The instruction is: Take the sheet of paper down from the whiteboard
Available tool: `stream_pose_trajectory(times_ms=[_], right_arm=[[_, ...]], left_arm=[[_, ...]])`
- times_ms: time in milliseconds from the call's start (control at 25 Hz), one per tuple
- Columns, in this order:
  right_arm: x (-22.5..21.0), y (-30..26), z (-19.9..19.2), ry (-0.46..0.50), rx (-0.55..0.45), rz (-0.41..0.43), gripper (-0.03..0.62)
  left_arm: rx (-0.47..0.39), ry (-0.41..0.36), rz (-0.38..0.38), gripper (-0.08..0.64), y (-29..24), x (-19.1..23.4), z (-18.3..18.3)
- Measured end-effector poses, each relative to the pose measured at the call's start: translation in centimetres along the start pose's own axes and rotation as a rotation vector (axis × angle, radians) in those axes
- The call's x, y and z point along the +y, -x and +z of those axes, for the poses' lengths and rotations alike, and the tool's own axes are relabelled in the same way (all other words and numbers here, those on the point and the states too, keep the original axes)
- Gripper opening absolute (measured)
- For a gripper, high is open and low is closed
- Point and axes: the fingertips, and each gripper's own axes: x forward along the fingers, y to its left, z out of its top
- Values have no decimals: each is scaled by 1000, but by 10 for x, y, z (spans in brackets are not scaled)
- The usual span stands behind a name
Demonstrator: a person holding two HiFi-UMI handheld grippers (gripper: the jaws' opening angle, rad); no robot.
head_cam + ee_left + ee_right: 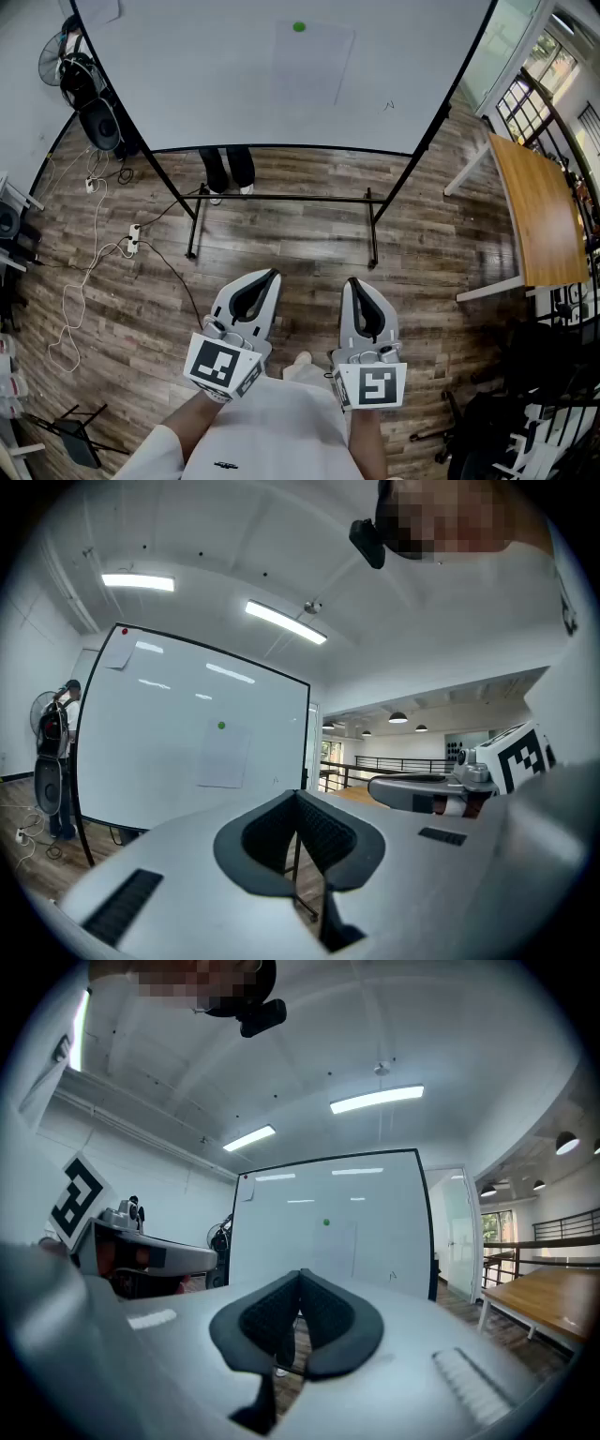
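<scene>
left tool (271, 275): jaws pressed together with nothing between them; held level and low in front of the person, pointing toward the whiteboard (187, 84)
right tool (353, 281): jaws pressed together, empty, level, just beside the left tool
sheet of paper (312, 64): flat on the whiteboard's upper middle, a green magnet (299, 26) at its top edge; well apart from both tools
whiteboard: black-framed, on a black stand on the wood floor (281, 234); a small sheet (120, 649) sits at its top left corner
legs (228, 171): a person's, showing under the board's lower edge
desk (539, 216): wooden top, to the right of the board
speaker (98, 122): black, left of the board, with cables (75, 300) trailing over the floor
</scene>
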Motion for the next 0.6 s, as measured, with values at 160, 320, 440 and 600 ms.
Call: stream_pose_trajectory(times_ms=[160, 320, 440, 600], right_arm=[[31, -2, 2, -2, 17, -3, 12], [52, -4, 4, 10, 31, -21, 11], [61, -6, 7, -16, 14, -35, 12], [78, -20, 9, -29, 6, -52, 12]], left_arm=[[6, 16, -9, 6, 22, 14, -2], [-1, 35, -12, 6, 39, 33, 0], [-16, 38, -18, 6, 47, 46, 3], [-21, 38, -25, 6, 58, 72, 6]])
